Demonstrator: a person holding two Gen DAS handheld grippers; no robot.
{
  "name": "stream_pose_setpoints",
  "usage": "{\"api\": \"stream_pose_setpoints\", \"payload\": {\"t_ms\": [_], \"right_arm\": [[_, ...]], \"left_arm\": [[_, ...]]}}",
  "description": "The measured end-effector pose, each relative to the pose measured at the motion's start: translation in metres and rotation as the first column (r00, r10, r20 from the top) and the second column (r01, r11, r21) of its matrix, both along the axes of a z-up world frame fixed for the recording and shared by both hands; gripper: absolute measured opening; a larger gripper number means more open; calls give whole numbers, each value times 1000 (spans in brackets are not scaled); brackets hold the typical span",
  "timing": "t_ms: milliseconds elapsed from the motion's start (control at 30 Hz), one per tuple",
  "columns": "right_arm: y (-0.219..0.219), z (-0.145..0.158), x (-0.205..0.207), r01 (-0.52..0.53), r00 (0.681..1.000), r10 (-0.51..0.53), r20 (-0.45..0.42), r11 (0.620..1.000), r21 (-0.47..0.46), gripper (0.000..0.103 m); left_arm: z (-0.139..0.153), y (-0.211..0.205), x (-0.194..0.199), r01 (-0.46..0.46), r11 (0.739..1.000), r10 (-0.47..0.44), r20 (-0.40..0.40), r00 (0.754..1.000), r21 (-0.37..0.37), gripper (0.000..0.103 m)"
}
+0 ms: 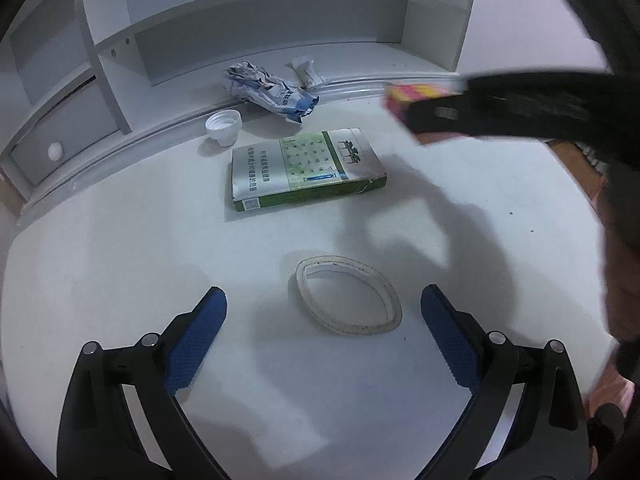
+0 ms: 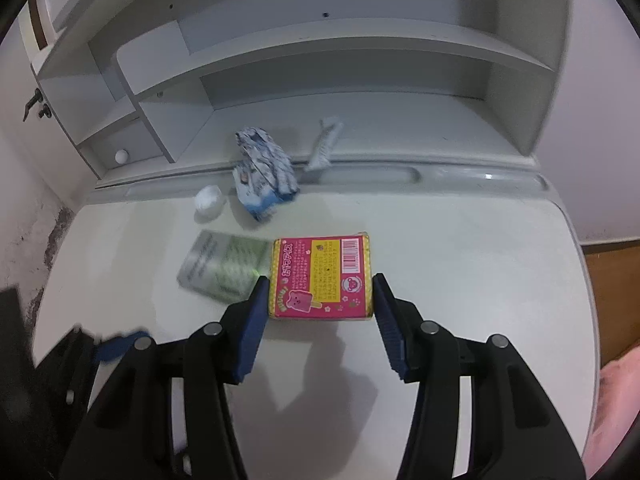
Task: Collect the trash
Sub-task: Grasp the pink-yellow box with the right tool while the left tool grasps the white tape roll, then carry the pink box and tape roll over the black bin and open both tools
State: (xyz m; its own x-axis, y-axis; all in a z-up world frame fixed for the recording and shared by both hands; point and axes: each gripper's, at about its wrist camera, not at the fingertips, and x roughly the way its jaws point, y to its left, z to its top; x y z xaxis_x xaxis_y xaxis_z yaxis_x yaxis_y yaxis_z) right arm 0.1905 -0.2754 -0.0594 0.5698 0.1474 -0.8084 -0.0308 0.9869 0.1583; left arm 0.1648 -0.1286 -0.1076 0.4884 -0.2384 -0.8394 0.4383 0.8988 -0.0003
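A pink and yellow snack box [image 2: 322, 276] sits between the blue pads of my right gripper [image 2: 320, 279], which is shut on its two sides; its shadow falls on the white desk [image 2: 460, 264] below. The same box [image 1: 400, 94] shows blurred at the upper right of the left wrist view. My left gripper [image 1: 323, 291] stands open above a whitish tape ring [image 1: 378, 326] lying flat on the desk [image 1: 120, 264]. Further back lie a green and silver box [image 1: 304, 168], a crumpled blue and white wrapper [image 1: 268, 92], a white bottle cap [image 1: 224, 126] and a small white wrapper [image 1: 307, 71].
A white shelf unit [image 2: 320, 52] rises along the desk's back edge, with a small drawer and round knob [image 1: 55, 151] at the left. A groove [image 2: 372, 176] runs along the back of the desk. Wooden floor [image 2: 612, 296] shows beyond the right edge.
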Motion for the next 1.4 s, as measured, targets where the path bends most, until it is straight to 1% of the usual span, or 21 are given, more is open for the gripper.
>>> {"api": "stream_pose_setpoints", "payload": {"t_ms": [67,100,133,167,200,333,400,500,567,600,667,767,833,900,967,1033,1133,1200,1267,1333,1400], "right_arm": [[-12,2,-18,8,1000,-8,2,1000,1,51],[-18,4,-28,13,1000,-13,5,1000,2,51],[-28,7,-42,27,1000,-27,12,1000,6,51],[-36,9,-53,40,999,-40,20,999,10,51],[-45,12,-66,54,998,-54,28,998,14,51],[-90,29,-125,146,986,-147,78,989,12,51],[-115,36,-156,196,976,-197,96,980,13,51],[-160,39,-212,311,944,-311,111,950,13,51],[-191,32,-248,390,915,-391,102,920,23,51],[-206,27,-265,427,899,-428,90,904,30,51],[-234,11,-299,499,863,-501,62,865,41,51],[-270,-18,-342,584,810,-586,6,809,66,51],[-292,-45,-365,631,776,-629,-50,773,69,51],[-309,-69,-381,662,749,-655,-99,746,72,51],[-326,-98,-391,684,726,-668,-161,724,83,51],[-335,-123,-396,693,714,-667,-213,717,80,51],[-345,-161,-395,701,698,-651,-298,707,96,51],[-346,-185,-391,700,691,-630,-355,705,113,51],[-345,-208,-386,694,686,-597,-416,709,126,51],[-339,-221,-377,685,686,-570,-452,716,137,51],[-337,-227,-374,675,692,-550,-468,723,149,51]], "left_arm": [[-1,-1,1,-5,1000,5,-7,1000,-7,94],[0,0,0,-8,1000,8,-6,1000,-15,87],[1,0,-1,-10,1000,10,-3,1000,-16,66],[0,0,-1,-7,1000,6,-12,1000,-16,54],[1,0,-2,-14,1000,14,-12,1000,-8,49],[15,-10,-14,-13,1000,13,13,1000,-22,49],[27,-29,-28,27,999,-26,33,999,-42,49],[43,-75,-61,141,986,-135,70,988,-85,49],[49,-110,-89,233,966,-224,86,971,-111,49],[51,-131,-107,289,949,-279,91,956,-123,49],[51,-167,-143,390,911,-380,93,920,-133,49],[42,-214,-192,523,841,-515,93,852,-136,49],[29,-244,-222,609,782,-604,80,793,-129,49],[12,-263,-242,661,742,-658,66,750,-110,49],[-16,-285,-258,712,698,-713,15,701,-85,49],[-41,-297,-263,731,679,-733,-14,680,-64,49],[-87,-311,-266,744,669,-742,-82,665,-13,49],[-123,-317,-260,744,668,-735,-142,663,19,49],[-146,-325,-255,740,670,-723,-175,668,57,49],[-173,-326,-244,723,685,-692,-232,683,84,49],[-186,-323,-236,707,701,-667,-264,697,92,49]]}}
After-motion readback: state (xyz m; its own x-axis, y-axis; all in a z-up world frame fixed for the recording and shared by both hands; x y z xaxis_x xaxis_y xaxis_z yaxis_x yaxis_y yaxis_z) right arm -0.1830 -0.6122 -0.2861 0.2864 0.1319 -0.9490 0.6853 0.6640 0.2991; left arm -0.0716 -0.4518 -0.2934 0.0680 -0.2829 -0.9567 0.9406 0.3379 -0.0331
